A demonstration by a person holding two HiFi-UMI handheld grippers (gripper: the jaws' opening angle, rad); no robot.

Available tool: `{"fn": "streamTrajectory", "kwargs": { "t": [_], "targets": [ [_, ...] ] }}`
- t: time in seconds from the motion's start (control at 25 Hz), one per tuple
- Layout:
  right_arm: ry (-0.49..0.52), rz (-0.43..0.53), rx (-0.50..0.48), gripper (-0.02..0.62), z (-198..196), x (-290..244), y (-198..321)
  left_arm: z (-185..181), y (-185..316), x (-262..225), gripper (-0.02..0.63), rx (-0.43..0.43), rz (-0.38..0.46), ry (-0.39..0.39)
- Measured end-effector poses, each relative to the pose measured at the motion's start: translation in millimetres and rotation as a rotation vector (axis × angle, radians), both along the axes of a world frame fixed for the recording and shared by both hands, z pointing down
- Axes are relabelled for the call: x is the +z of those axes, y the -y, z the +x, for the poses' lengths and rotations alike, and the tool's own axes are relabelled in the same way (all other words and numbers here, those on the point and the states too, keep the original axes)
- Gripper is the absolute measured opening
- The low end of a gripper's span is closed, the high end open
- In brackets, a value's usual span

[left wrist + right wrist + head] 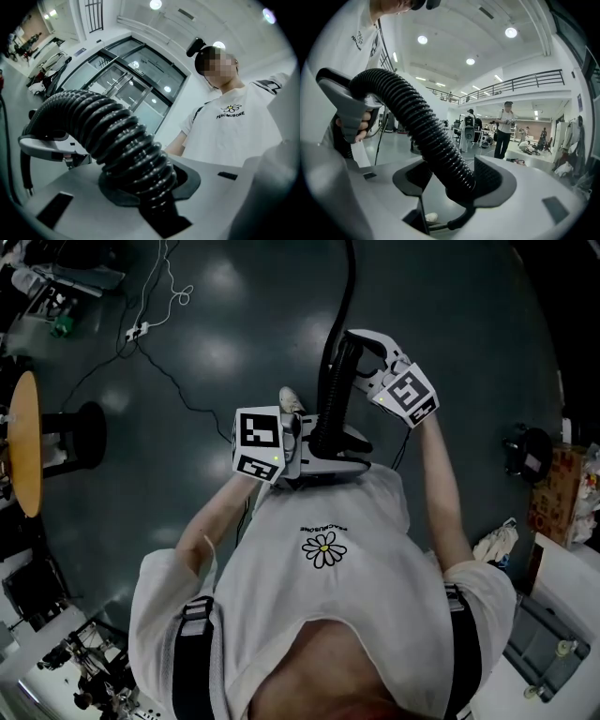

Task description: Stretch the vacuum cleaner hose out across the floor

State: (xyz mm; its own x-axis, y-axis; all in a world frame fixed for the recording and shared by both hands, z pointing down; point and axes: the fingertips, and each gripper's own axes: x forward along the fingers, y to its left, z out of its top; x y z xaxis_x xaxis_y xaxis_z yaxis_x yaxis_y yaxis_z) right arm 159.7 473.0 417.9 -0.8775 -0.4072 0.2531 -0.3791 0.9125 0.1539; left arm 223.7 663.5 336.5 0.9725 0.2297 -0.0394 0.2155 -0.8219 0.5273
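Observation:
The black ribbed vacuum hose (328, 395) hangs in front of the person and rises in a narrow black line toward the top of the head view. My left gripper (314, 444) holds its lower part; in the left gripper view the hose (122, 140) is pinched between both pads of this gripper (154, 197). My right gripper (352, 362) is higher up, around the bend. In the right gripper view the hose (426, 131) passes between the jaws of this gripper (454, 183) and leans on the right pad, with a gap at the left pad.
Dark floor all round. White cables and a power strip (136, 332) lie at the upper left, beside a round wooden table (23, 442) and a black stand base (84, 432). A cardboard box (558, 493) and a crumpled cloth (497, 545) sit at the right. People (504, 126) stand far off.

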Motion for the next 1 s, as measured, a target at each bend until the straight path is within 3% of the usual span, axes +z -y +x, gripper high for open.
{"fn": "streamTrajectory", "kwargs": {
  "t": [0.12, 0.2, 0.28, 0.32, 0.36, 0.44, 0.56, 0.64, 0.76, 1.0],
  "targets": [
    [-0.046, 0.041, -0.002, 0.259, 0, -1, 6, -1, 3, 2, 0.097, 0.006, -0.028, 0.004],
    [-0.1, 0.051, 0.045, 0.286, 9, 0, 19, -2, -2, -1, 0.098, 0.025, 0.007, 0.004],
    [-0.183, -0.013, 0.154, 0.387, 33, 24, 47, -5, -11, -5, 0.097, 0.041, 0.088, 0.004],
    [-0.204, -0.082, 0.206, 0.387, 48, 44, 61, -7, -13, -8, 0.098, 0.039, 0.124, -0.003],
    [-0.189, -0.174, 0.237, 0.387, 58, 63, 68, -10, -14, -12, 0.098, 0.029, 0.146, -0.018],
    [-0.057, -0.362, 0.249, 0.387, 63, 90, 64, -17, -11, -22, 0.098, 0.0, 0.146, -0.06],
    [0.139, -0.532, 0.255, 0.387, 47, 117, 46, -23, -7, -33, 0.097, -0.013, 0.121, -0.085],
    [0.13, -0.593, 0.233, 0.387, 28, 148, 29, -22, -8, -32, 0.098, -0.012, 0.119, -0.079],
    [0.028, -0.644, 0.191, 0.387, -1, 199, 8, -21, -14, -31, 0.098, -0.01, 0.141, -0.05],
    [-0.007, -0.663, 0.302, 0.387, -28, 251, 30, -28, -24, -29, 0.098, -0.009, 0.197, -0.002]
  ]
}}
